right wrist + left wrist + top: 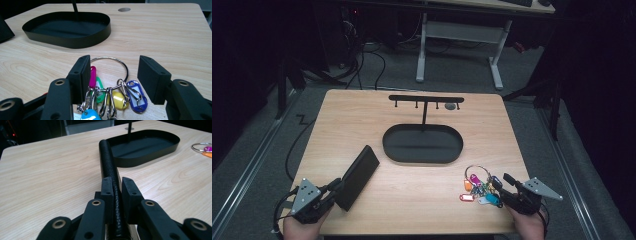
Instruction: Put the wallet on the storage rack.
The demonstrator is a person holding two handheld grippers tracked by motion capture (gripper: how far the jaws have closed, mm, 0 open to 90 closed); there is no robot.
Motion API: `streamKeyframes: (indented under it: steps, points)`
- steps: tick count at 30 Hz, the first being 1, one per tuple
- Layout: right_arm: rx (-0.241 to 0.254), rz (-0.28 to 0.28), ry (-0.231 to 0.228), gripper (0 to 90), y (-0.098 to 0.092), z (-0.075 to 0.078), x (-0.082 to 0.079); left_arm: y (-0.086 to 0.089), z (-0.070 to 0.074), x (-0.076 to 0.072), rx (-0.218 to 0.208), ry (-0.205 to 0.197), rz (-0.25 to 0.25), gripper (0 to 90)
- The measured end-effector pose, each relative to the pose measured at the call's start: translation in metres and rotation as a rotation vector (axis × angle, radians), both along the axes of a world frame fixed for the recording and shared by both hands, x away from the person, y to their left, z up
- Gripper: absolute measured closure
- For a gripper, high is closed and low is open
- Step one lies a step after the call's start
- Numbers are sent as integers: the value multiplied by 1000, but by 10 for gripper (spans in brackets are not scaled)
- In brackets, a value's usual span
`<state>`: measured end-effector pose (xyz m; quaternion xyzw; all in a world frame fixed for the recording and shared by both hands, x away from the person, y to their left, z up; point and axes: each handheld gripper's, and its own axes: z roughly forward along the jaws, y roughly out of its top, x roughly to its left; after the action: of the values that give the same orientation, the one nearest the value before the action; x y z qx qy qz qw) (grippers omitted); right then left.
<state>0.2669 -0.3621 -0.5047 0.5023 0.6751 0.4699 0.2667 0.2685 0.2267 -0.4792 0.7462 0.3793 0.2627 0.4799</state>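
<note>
Black wallet (357, 177) near table's (412, 120) front-left corner, tilted, near end raised off wood, far end pointing toward black oval tray (422, 144) at table centre. Left tongs (117, 187) clamped on wallet's near edge, pads pressing both faces. Key ring with coloured tags (478, 187) flat on table near front-right corner, beside tray's near-right rim. Right tongs (113, 75) apart, jaws straddling key ring and tags, pads not pressing them; whether jaws touch table cannot be told.
</note>
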Motion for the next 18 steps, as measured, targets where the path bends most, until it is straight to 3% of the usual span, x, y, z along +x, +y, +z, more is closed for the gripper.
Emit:
streamKeyframes:
  steps: [8,18]
  points:
    - [-15,12,-4,446,4,1,1,-13,0,-6,28,-16,-43,796]
    - [-24,16,-8,446,6,3,-1,-17,-1,-8,20,-18,-73,786]
